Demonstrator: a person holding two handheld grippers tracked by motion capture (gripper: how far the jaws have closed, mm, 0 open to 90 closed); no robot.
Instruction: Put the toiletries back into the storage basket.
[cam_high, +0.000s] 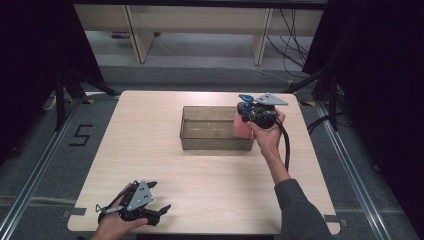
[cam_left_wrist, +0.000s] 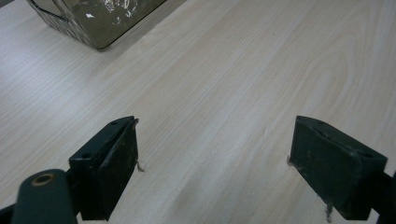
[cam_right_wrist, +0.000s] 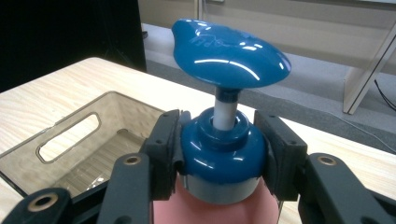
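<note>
My right gripper (cam_high: 248, 113) is shut on a pink pump bottle (cam_high: 241, 127) with a blue pump head (cam_right_wrist: 229, 44), its jaws clamped on the blue collar (cam_right_wrist: 222, 154). It holds the bottle upright at the right end of a clear brown plastic bin (cam_high: 215, 129), just above the bin's rim. In the right gripper view the bin's interior (cam_right_wrist: 93, 158) looks bare. My left gripper (cam_high: 160, 197) rests low at the near left of the table, open, with bare wood between its pads (cam_left_wrist: 119, 158).
The light wooden table (cam_high: 150, 145) has open room left of and in front of the bin. One corner of the bin (cam_left_wrist: 98, 21) lies far ahead of the left gripper. Beyond the table are shelving legs and cables on the floor.
</note>
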